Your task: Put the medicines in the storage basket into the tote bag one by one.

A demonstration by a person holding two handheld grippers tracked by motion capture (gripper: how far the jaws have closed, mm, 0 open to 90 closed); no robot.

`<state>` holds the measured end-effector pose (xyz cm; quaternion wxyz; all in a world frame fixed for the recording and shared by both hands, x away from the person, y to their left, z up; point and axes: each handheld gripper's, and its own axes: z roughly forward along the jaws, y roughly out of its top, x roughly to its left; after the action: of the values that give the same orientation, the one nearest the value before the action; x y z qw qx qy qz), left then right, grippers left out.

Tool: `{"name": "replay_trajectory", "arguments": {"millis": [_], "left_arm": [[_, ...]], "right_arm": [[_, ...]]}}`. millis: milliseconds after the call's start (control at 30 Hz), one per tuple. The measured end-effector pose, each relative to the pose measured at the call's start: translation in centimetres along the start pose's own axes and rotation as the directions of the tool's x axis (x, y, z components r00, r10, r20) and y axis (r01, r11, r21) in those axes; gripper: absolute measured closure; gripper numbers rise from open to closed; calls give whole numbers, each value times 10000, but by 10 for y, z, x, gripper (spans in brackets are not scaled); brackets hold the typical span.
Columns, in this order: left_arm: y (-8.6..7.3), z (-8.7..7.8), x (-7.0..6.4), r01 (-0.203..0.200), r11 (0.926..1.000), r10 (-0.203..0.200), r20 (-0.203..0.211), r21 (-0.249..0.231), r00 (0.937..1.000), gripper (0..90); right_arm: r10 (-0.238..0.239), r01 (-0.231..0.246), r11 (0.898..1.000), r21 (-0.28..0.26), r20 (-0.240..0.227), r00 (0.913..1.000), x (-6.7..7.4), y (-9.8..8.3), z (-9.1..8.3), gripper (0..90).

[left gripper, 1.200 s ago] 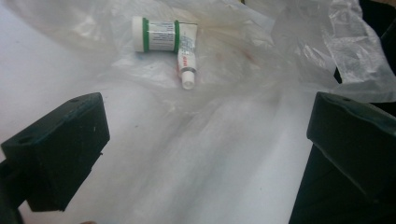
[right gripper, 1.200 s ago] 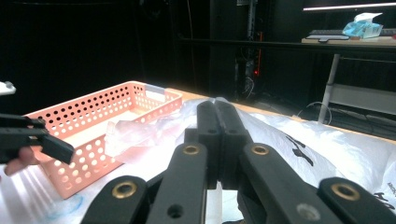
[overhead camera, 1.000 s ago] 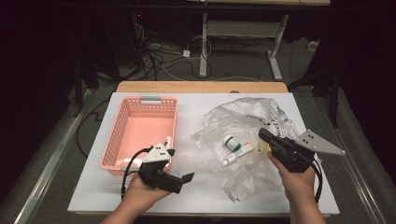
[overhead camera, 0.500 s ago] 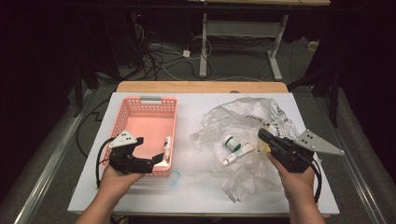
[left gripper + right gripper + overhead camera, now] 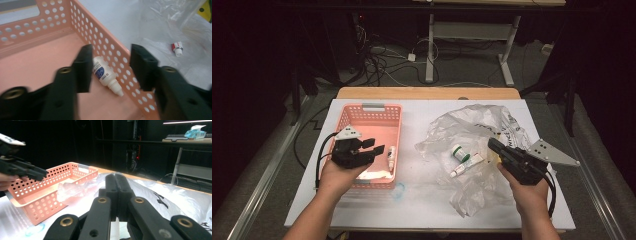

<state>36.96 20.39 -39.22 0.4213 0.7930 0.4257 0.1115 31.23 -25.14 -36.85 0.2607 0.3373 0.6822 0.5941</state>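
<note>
Sorting from bag to basket, judged partly done: one small white dropper bottle (image 5: 106, 75) already lying in the pink basket (image 5: 371, 114) against its right wall. Left gripper (image 5: 373, 148) held above the basket's near end, jaws just closing with nothing between them, parted and empty. Right gripper (image 5: 493, 145) at the near right of the clear plastic bag (image 5: 477, 125), jaws pressed flat together; whether a fold of bag is pinched, impossible to tell. Left to move, by the look of it: a green-capped bottle (image 5: 460, 152) and a red-and-white tube (image 5: 466, 164) lying on the bag, well apart from the basket. Beneath everything, a white tabletop (image 5: 422, 205) with a wooden edge (image 5: 427, 93) at the far side. Beyond, a dark room, tangled cables (image 5: 382, 65) on the floor, and the white legs of another desk (image 5: 430, 45).
</note>
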Motion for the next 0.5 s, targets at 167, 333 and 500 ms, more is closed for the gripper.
{"name": "replay_trajectory", "arguments": {"millis": [167,333,500], "left_arm": [[13,28,7,-67,9926,78,-91,1214,9999,884],[17,52,12,3,9776,-65,291,2104,9996,885],[21,66,13,-80,9572,-14,323,2894,9995,885]], "right_arm": [[103,-103,9999,-41,38,9999,-1,1,-1,900],[89,-89,10000,-42,40,10000,-1,1,-1,900],[15,-15,10000,-62,19,10000,-1,1,-1,900]]}}
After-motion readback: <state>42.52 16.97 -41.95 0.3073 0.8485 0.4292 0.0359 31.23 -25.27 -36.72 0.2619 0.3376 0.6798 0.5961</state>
